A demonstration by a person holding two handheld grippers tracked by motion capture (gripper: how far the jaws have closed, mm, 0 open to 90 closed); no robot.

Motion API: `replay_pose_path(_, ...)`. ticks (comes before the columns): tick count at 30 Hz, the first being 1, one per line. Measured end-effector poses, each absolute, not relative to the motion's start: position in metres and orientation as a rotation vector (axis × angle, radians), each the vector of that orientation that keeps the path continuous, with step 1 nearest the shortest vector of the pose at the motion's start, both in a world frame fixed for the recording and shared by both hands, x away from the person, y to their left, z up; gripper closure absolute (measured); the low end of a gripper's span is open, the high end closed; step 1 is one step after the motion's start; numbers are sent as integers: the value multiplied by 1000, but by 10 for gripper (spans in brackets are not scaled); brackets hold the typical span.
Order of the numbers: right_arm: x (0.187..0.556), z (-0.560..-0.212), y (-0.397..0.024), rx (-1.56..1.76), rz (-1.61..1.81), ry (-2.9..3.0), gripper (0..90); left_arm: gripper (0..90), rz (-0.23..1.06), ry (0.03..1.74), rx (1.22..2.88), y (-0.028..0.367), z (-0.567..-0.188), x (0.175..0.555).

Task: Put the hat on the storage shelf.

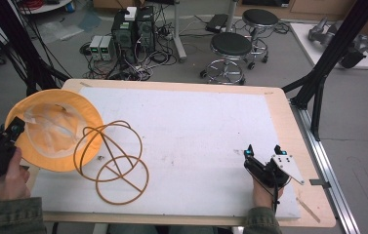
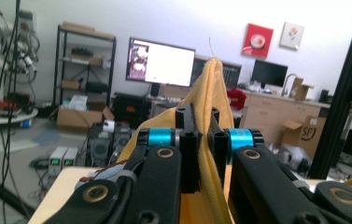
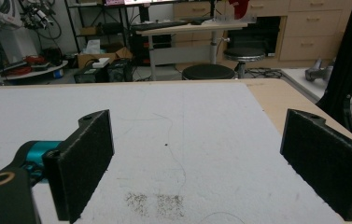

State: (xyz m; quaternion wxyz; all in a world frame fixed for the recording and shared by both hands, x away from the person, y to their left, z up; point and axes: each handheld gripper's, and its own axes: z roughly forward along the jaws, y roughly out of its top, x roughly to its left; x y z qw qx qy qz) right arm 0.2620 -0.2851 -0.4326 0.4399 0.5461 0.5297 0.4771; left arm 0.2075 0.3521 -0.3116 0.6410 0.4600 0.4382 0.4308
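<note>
At the table's [image 1: 279, 105] left edge the left hand [image 1: 10, 176] comes in from the bottom corner, sleeve at the wrist, and points the left gripper [image 1: 11, 131] up and forward at a yellow hat [image 1: 74, 109]. The hat lies upturned, its pale lining up, partly over the table's left edge. In the left gripper view the jaws stand nearly together, pinching a fold of the hat's [image 2: 208, 88] yellow cloth, which rises in a peak above the gripper [image 2: 200, 123]. A brown cord [image 1: 118, 161] loops in several rings on the white mat [image 1: 196, 126] just right of the hat, one ring overlapping the brim. Well apart, near the table's right front corner, the right hand [image 1: 264, 192] holds the right gripper [image 1: 263, 152] low over the mat, pointing forward and slightly left. In the right gripper view its jaws stand wide apart around bare mat [image 3: 178, 140], the gripper [image 3: 201, 163] gripping nothing.
</note>
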Motion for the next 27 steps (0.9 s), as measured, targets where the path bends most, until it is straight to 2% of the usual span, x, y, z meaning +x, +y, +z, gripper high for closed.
replay_pose_path(27, 260, -432, -287, 1359, 1183, 1298, 86, 869, 1039, 807, 1052, 329, -271, 193)
